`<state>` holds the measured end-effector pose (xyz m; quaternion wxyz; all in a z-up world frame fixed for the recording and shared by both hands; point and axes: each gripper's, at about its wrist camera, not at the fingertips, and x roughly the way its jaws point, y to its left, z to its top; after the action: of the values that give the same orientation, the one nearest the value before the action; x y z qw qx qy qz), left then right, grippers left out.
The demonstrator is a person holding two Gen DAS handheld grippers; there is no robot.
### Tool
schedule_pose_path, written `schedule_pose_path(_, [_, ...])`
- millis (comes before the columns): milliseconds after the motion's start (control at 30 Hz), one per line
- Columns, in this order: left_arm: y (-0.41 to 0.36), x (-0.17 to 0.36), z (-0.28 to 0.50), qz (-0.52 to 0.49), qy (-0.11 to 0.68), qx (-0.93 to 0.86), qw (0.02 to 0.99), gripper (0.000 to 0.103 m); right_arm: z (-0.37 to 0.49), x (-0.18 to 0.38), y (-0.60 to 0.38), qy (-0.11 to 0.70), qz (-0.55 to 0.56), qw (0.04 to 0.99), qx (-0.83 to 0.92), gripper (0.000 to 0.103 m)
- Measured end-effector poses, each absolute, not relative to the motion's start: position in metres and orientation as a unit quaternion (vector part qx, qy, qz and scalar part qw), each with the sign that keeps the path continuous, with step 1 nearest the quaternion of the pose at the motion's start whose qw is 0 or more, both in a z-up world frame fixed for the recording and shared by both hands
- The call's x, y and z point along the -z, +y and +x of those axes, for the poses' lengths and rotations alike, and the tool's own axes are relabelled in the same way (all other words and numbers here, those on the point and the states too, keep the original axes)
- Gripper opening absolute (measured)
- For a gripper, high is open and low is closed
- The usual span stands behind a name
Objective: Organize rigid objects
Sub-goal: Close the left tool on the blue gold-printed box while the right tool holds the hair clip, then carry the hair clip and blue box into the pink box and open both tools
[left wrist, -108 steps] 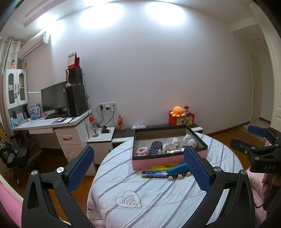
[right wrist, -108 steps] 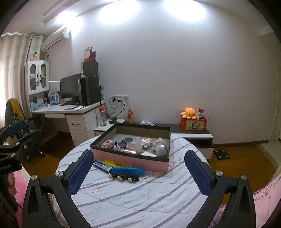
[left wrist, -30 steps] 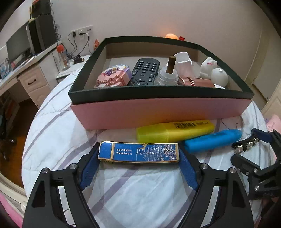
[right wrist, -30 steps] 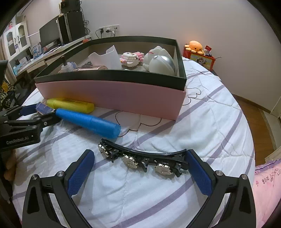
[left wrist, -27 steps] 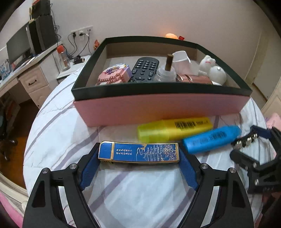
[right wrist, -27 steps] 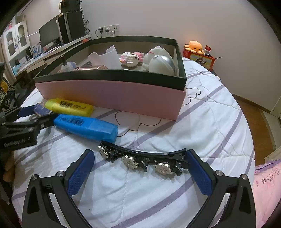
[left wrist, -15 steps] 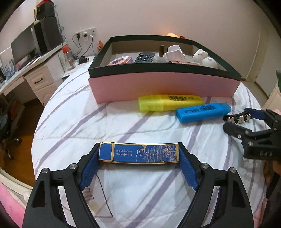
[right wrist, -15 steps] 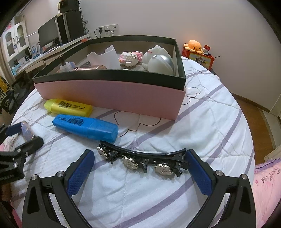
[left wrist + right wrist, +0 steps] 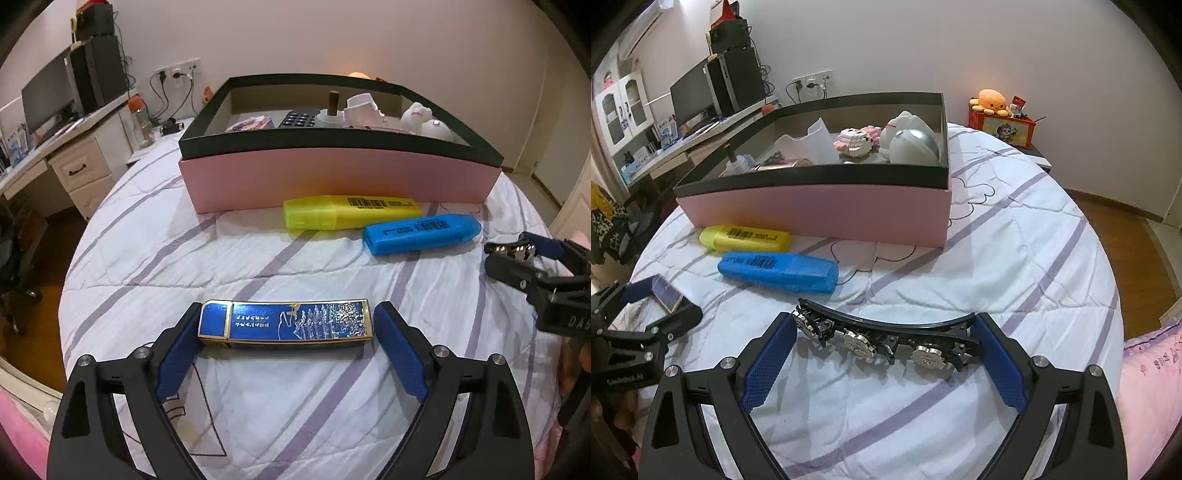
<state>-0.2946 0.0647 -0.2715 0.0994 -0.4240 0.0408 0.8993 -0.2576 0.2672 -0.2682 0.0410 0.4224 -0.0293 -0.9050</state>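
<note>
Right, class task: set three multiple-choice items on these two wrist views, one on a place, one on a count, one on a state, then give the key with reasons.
1. Where is the yellow highlighter?
A. inside the box
B. on the bedspread against the box's pink wall
C. in the right gripper

2. How many highlighters lie outside the pink box?
A. one
B. two
C. four

3. What is the left gripper doing?
A. gripping the blue and gold case by its ends
B. hanging open above the box
C. holding a remote

Key: 1 B, it lies along the wall's foot. 2 B, the yellow one and the blue highlighter. 3 A, both pads meet the case's ends.
</note>
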Motion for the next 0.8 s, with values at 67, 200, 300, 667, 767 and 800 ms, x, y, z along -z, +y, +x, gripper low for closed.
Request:
schedule_pose_path(67, [0.065,0.271,-0.294,-0.421,0.039,-0.901,0.101,0.085,-0.257,0.269,0.266,-0.028,0.422,0.041,0.905,0.096])
schedule_pose_path(200, [0.064,0.271,-0.293,-0.417,0.038,-0.902,0.103,0.083,-0.256,0.269,0.268,-0.032,0.421,0.042,0.905,0.096])
schedule_pose_path(300, [0.063,0.269,-0.291,-0.415,0.034,-0.903,0.107,0.083,-0.251,0.268,0.268,-0.034,0.417,0.043,0.907,0.096])
schedule_pose_path(667, [0.055,0.233,-0.265,-0.364,0.016,-0.925,0.104,0.083,-0.226,0.236,0.271,-0.047,0.36,0.048,0.931,0.096])
schedule_pose_path(767, [0.051,0.205,-0.247,-0.318,0.006,-0.943,0.096,0.083,-0.211,0.214,0.268,-0.047,0.316,0.049,0.946,0.096])
schedule_pose_path(800, [0.05,0.197,-0.242,-0.304,0.007,-0.948,0.093,0.083,-0.207,0.207,0.267,-0.046,0.304,0.05,0.95,0.096])
